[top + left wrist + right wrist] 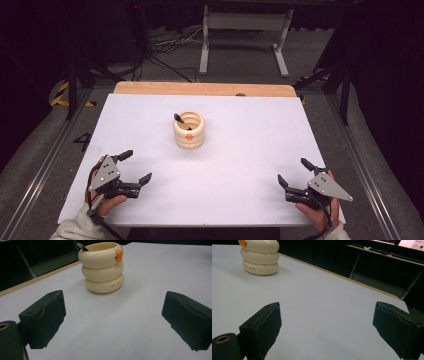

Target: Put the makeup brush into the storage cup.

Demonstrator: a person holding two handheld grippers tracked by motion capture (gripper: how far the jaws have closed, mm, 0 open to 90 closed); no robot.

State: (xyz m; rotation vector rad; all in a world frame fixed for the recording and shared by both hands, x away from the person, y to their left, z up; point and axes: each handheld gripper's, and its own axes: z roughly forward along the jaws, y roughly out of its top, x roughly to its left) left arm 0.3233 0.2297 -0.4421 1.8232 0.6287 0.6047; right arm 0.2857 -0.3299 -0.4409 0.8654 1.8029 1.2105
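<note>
A big white table (pixel 240 190) lies under everything. Its far edge is a strip of light brown wood (pixel 205 89). Past that edge is a dark floor with black cables (pixel 165 47) and a white metal stand (pixel 245 37).

On the table, a little past the middle and a bit to the left, stands a cream pot (pixel 189 130). It looks like three fat rings piled one on top of the other. It stands straight up. A small orange mark (pixel 118 255), like a duck's beak, sits on the top ring. Tiny dark letters run along the bottom ring, too small to read. A dark stick (pixel 181 120) leans inside the pot, and its top end pokes out over the far left rim.

The left gripper (pixel 136 167) is at the near left of the table, held in a hand (pixel 107 202) with a pale sleeve. Its two black jaws are wide apart with nothing between them. They point toward the pot, which is well apart from them. In the left gripper view the pot stands ahead, between the two jaws and farther off.

The right gripper (pixel 295 172) is at the near right, held in the other hand (pixel 315 215). Its jaws are wide apart too, and hold nothing. In the right gripper view the pot is far off at the top left.
</note>
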